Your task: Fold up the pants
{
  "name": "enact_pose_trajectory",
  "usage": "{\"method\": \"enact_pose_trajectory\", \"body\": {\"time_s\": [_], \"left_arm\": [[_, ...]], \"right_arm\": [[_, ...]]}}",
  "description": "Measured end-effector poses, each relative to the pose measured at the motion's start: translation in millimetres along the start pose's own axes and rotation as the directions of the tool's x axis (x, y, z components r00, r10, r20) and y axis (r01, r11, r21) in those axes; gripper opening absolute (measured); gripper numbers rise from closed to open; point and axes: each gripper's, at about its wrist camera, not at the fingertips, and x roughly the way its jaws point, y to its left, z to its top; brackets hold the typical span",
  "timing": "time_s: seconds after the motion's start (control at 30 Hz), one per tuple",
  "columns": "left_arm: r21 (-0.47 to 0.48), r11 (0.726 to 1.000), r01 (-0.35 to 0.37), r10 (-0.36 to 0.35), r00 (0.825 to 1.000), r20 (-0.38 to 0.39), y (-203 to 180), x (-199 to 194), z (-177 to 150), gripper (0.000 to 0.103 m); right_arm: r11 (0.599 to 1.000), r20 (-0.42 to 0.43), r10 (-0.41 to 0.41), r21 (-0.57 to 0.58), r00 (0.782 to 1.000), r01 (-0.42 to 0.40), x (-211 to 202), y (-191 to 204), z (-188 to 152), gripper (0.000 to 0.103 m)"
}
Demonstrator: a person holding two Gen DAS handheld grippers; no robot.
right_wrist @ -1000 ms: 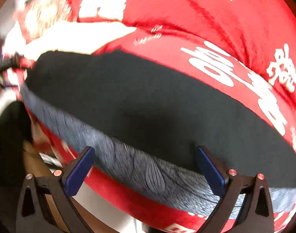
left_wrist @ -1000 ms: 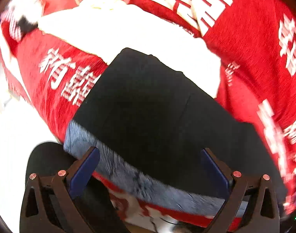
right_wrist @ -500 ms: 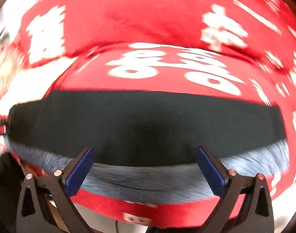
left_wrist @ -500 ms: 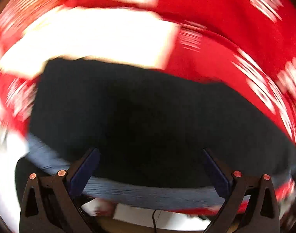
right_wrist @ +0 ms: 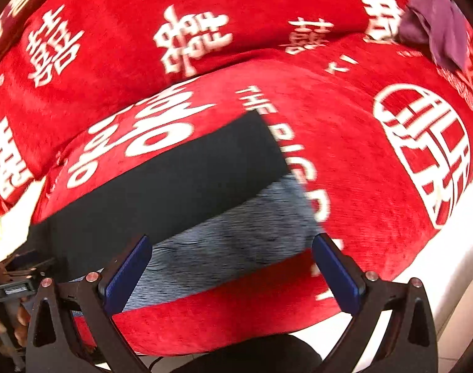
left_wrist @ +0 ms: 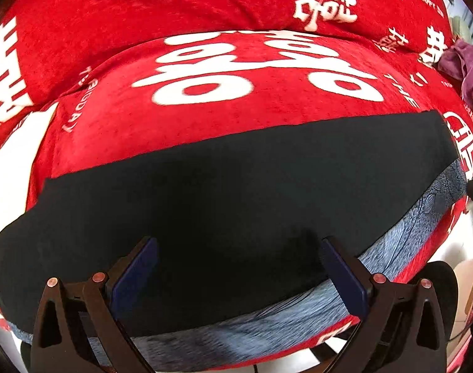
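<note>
The black pants (right_wrist: 174, 186) lie long, from 9 to 3 o'clock. Their end sits at 12 o'clock from my right claw (right_wrist: 231, 273), nearer than my left claw (left_wrist: 239, 276). Both claws are wide open, holding nothing.

pants (left_wrist: 236, 192) look like smooth matte black cloth with a grey woven band, laid on a fuzzy red plush cover (left_wrist: 205, 118).
</note>
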Motion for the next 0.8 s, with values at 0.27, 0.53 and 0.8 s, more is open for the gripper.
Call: {"method": "enact_pose_trajectory", "body": {"time_s": [0.27,0.53,0.8], "left_arm": [[-0.026,0.999,-0.026,0.025,0.999,-0.021,-8.4,18.8,0.3,0.103],[-0.048,0.997,-0.053,0.051,0.998,-0.037,-21.1,23.8,9.0,0.103],[-0.069,0.996,-0.061,0.059,0.998,-0.036,-21.5,24.9,10.3,0.103]], "right_arm": [[0.997,-0.059,0.062,0.052,0.996,-0.059,18.9,-31.7,-9.5,0.103],[0.989,-0.081,0.117,0.095,0.990,-0.109,43.2,-45.5,-11.3,0.103],[0.968,-0.050,0.243,0.080,0.969,-0.239,39.8,-46.3,-21.0,0.103]]}}
